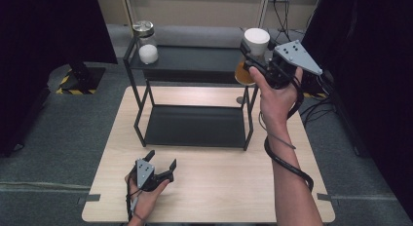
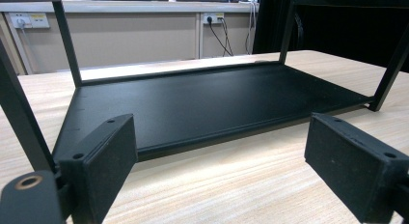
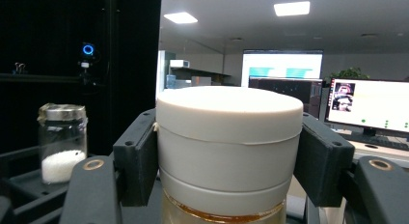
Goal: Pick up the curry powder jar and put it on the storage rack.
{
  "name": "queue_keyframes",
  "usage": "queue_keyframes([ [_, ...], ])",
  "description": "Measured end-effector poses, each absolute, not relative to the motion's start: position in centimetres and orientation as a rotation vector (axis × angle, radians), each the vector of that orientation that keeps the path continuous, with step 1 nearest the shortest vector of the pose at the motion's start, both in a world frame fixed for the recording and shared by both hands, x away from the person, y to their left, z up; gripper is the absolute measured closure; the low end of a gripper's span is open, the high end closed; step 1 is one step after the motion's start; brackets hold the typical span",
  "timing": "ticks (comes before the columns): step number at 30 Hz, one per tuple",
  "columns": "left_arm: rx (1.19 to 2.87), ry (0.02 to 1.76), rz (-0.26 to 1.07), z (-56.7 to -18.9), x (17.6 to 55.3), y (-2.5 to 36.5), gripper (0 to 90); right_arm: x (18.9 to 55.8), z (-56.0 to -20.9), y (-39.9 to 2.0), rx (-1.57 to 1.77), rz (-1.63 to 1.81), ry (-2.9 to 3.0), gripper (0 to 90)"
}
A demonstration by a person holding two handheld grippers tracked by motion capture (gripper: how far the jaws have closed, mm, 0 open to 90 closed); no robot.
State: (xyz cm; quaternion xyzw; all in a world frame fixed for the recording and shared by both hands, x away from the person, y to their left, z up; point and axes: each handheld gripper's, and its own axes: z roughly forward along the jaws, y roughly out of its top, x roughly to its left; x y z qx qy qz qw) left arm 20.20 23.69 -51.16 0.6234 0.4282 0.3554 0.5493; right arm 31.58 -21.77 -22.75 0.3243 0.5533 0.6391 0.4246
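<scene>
A jar with a wide white lid (image 1: 256, 40) and amber contents hangs above the right end of the black two-tier rack (image 1: 195, 65). My right gripper (image 1: 253, 58) is shut on it, its black pads (image 3: 137, 156) clamping the white lid (image 3: 229, 142) from both sides. A glass jar (image 1: 146, 43) with a metal lid and white powder stands on the rack's top shelf at the left; it is also in the right gripper view (image 3: 61, 142). My left gripper (image 1: 160, 160) rests open on the wooden table (image 1: 219, 187) before the rack, nothing between its pads (image 2: 103, 156).
The rack's lower shelf (image 2: 207, 103) lies bare just ahead of the left gripper, with thin black posts (image 2: 67, 40) at its corners. Black curtains stand at both sides of the table. Cables trail on the floor at the back right.
</scene>
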Motion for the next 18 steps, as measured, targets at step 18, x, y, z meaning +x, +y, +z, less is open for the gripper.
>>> queue_keyframes([
  [18, 1.473, 1.015, 0.835, -51.2, 20.2, 23.7, 10.7, 34.2, -20.6, -20.5, 0.857, 1.544, 1.393, 33.7],
])
